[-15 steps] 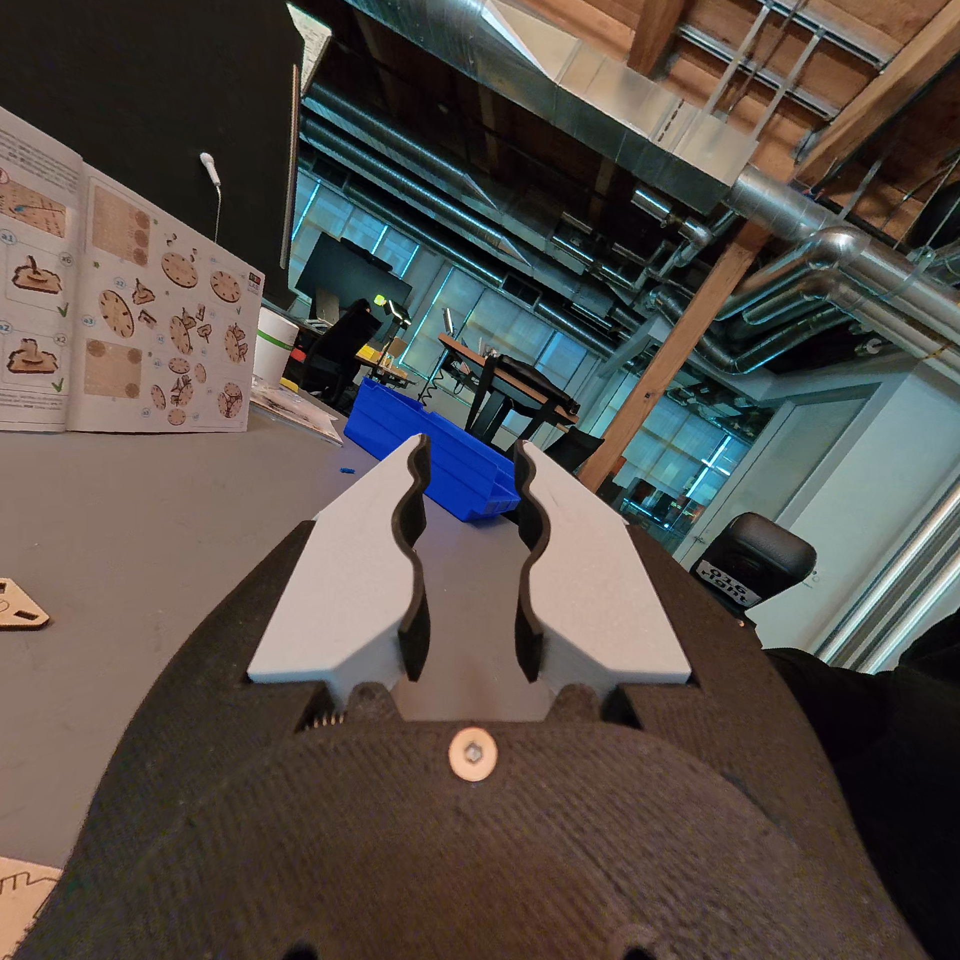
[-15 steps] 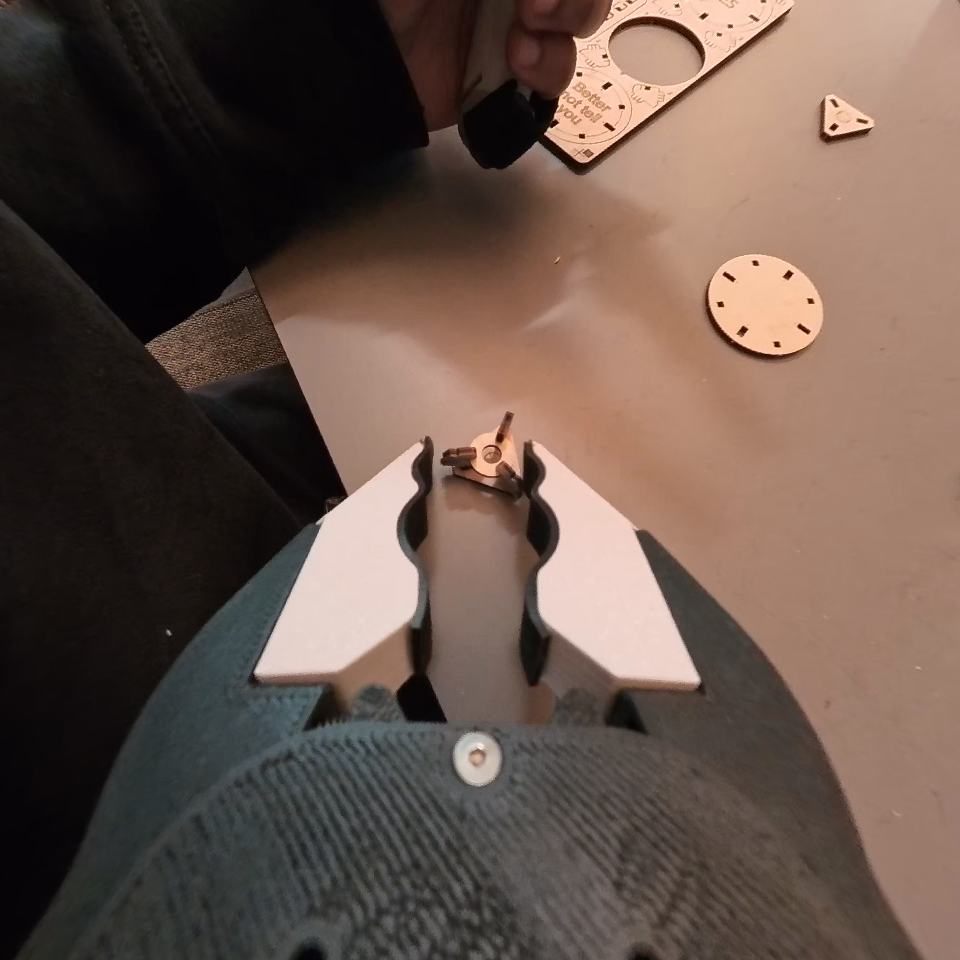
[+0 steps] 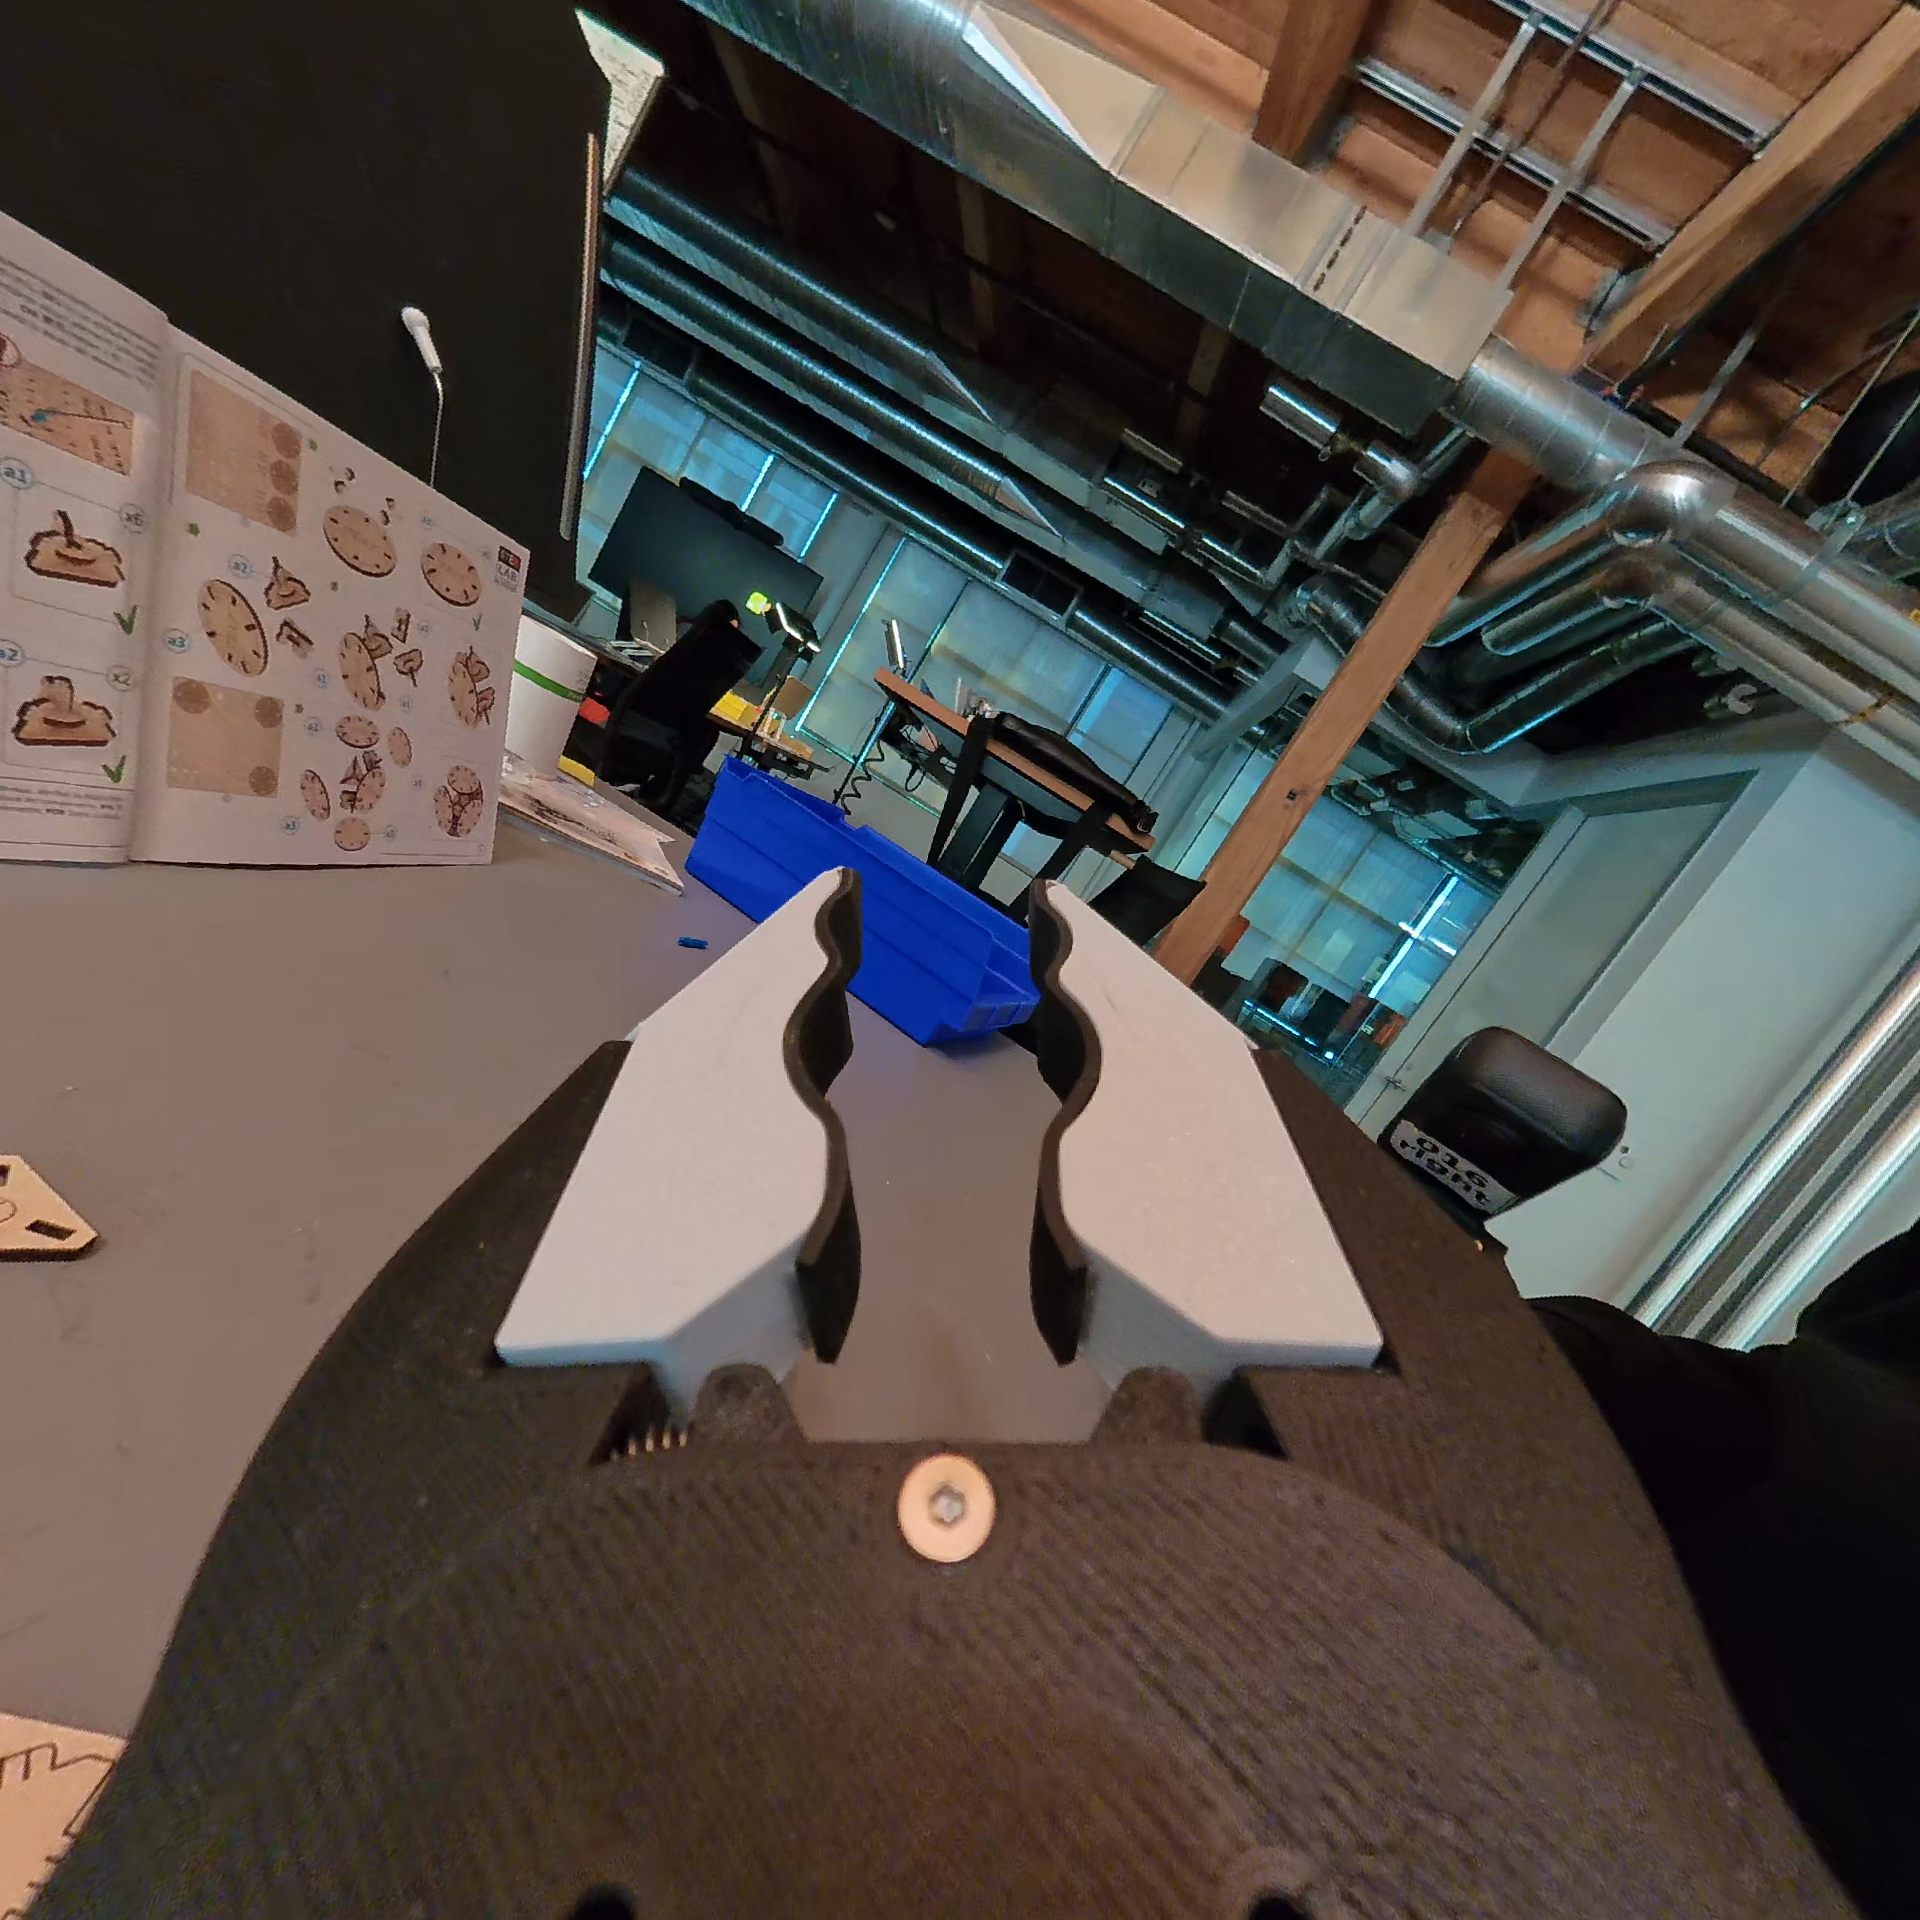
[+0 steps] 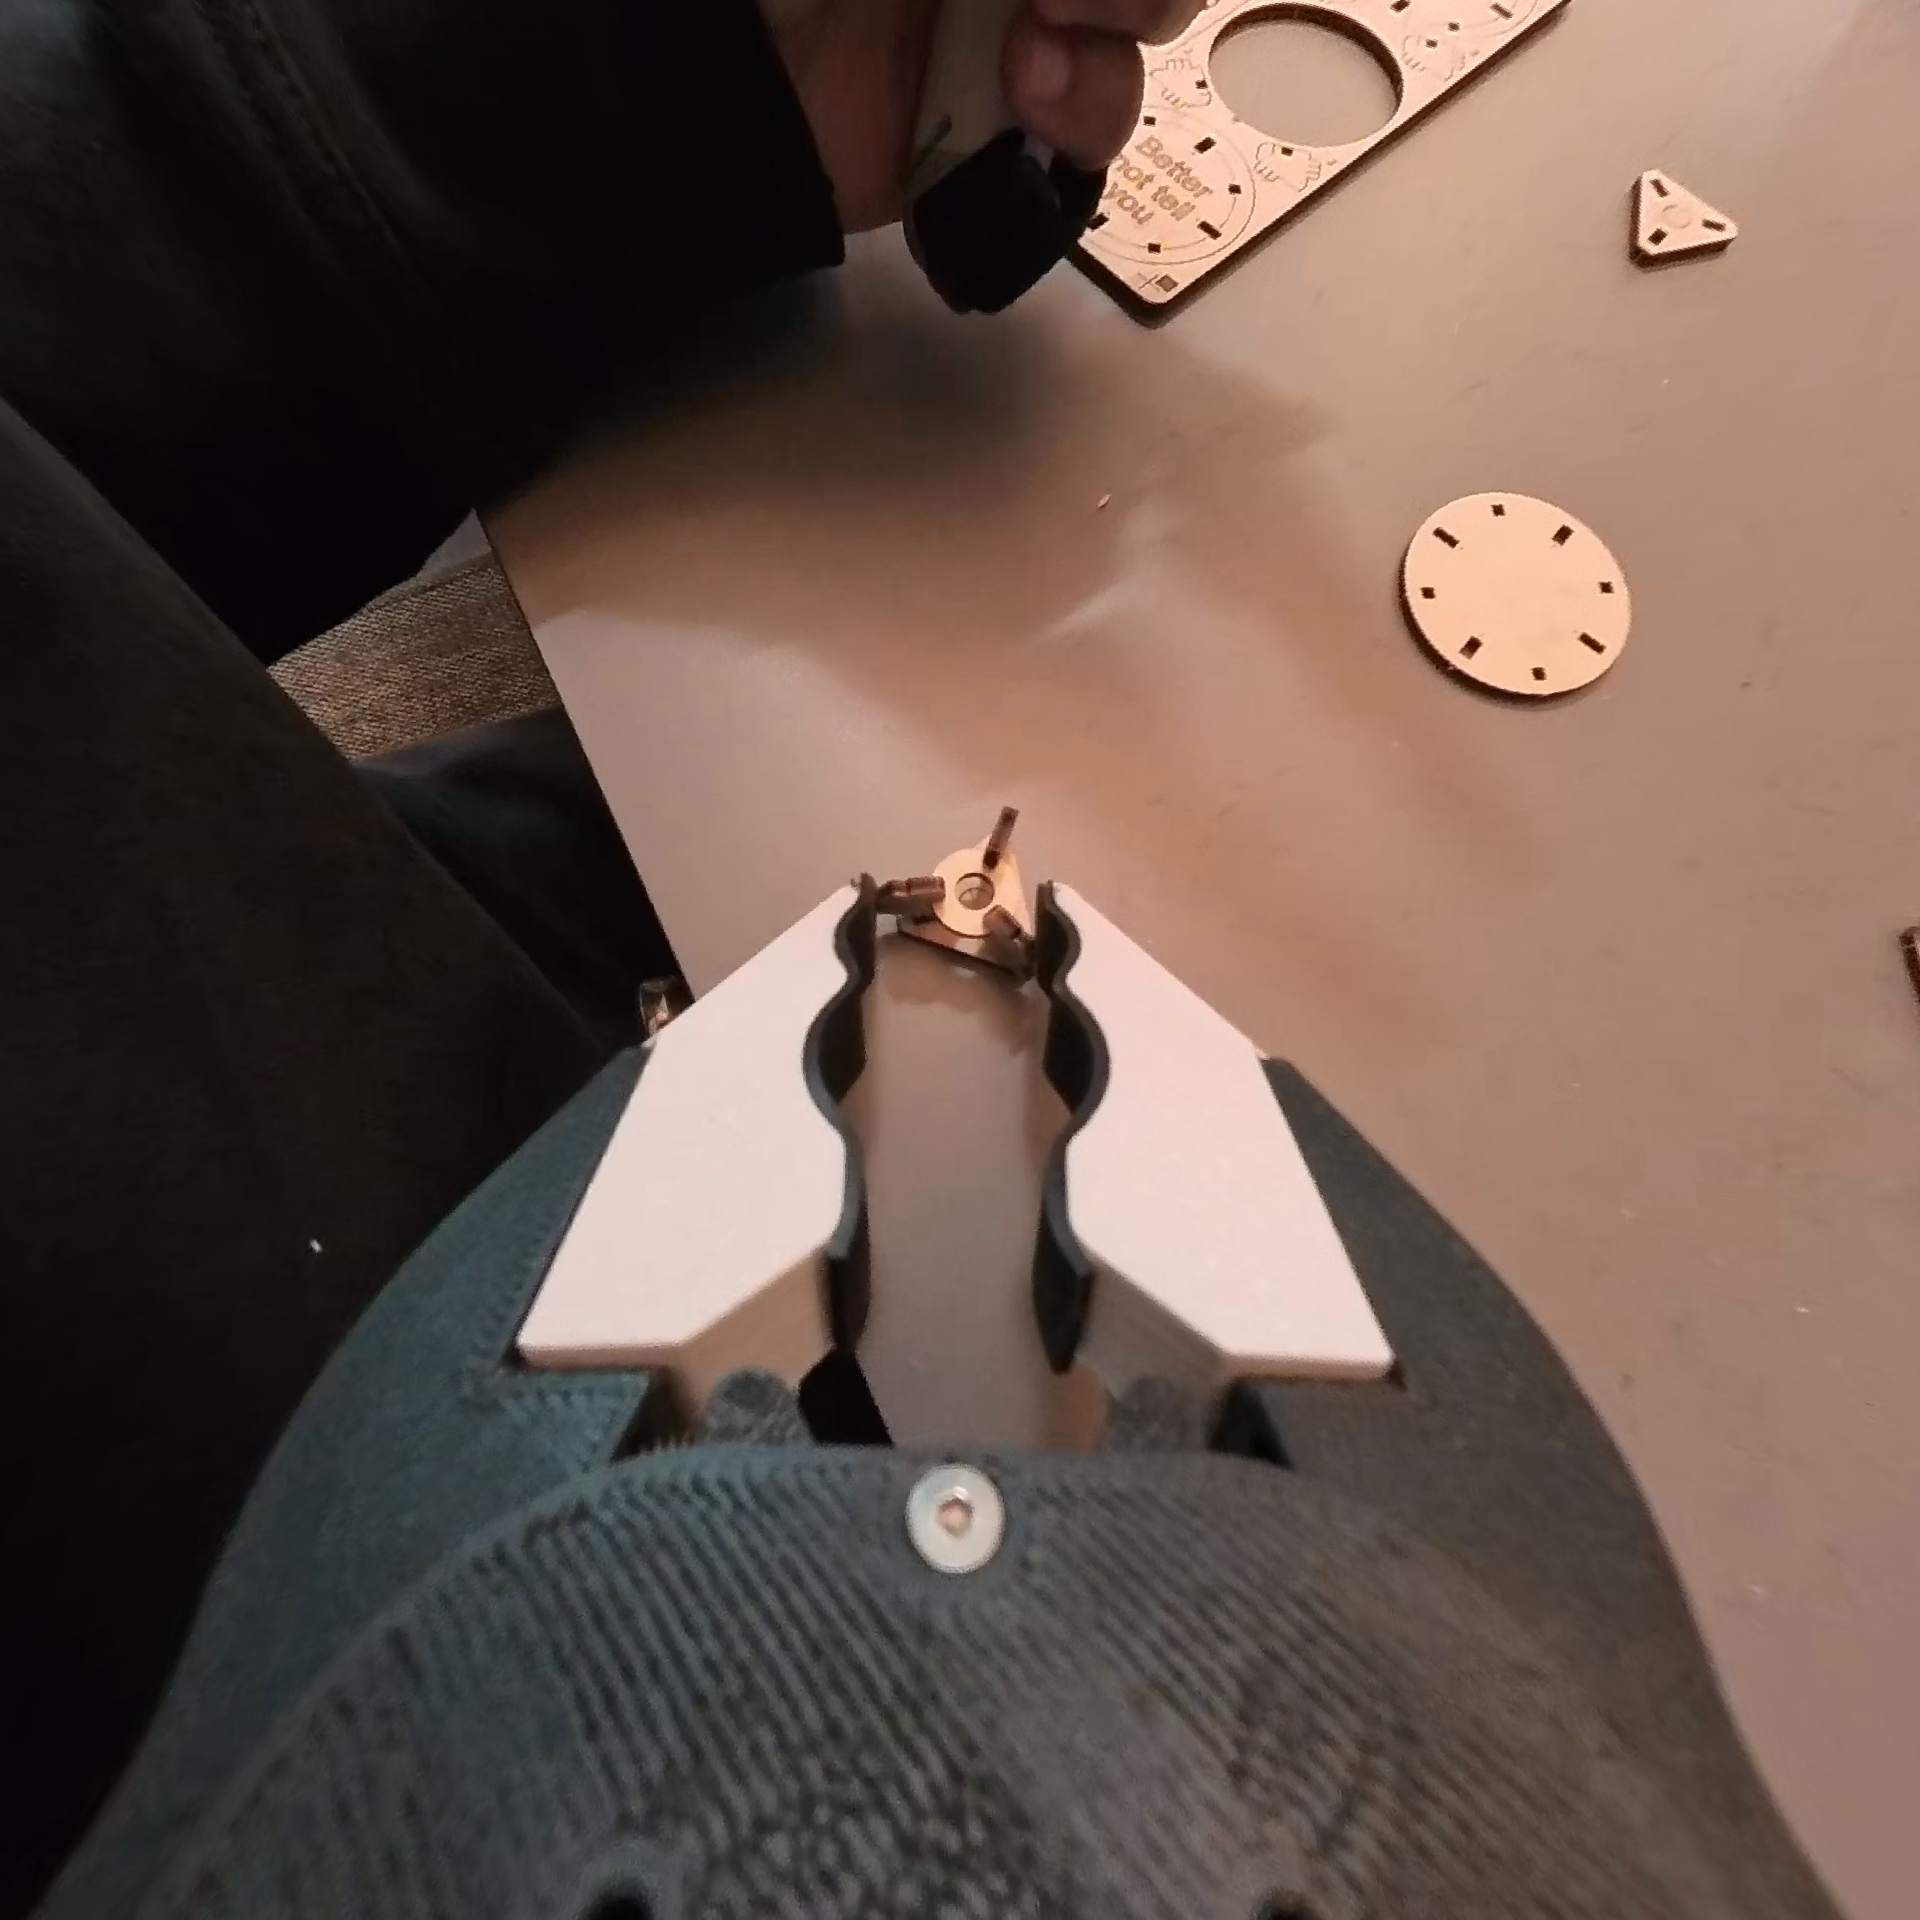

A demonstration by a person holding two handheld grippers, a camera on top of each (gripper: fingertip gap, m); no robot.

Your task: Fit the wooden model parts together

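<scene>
The right claw point(image 4: 951, 914) was clamped on a small wooden triangular piece point(image 4: 977, 899) — a thin laser-cut plate with a round hole in the middle and three little pegs standing out of its slots. It sat at the very tips of the fingers, one pad bearing on the peg at its left corner, the other on its right corner, the third peg pointing away. The piece hung just above the worktop point(image 4: 1351, 935), near the worktop's front edge.

It looked very light and stiff, but fragile: thin plywood, with pegs that would probably snap or pop out of their slots under a hard squeeze. The hold was at the extreme tips and partly on a peg, so it seemed liable to twist or slip. Taking it across two flat edges of the triangle, deeper in the pads, looked safer.

Farther off on the worktop lay a slotted wooden disc point(image 4: 1515, 598), another small triangle point(image 4: 1678, 220) and a cut-out wooden sheet point(image 4: 1299, 135), partly under a person's hand point(image 4: 1049, 62).

The left claw point(image 3: 943, 914) stood apart with nothing between its pads, low over the worktop and pointing toward a blue bin point(image 3: 862, 894). An open instruction booklet point(image 3: 260, 623) stood to its left.
</scene>
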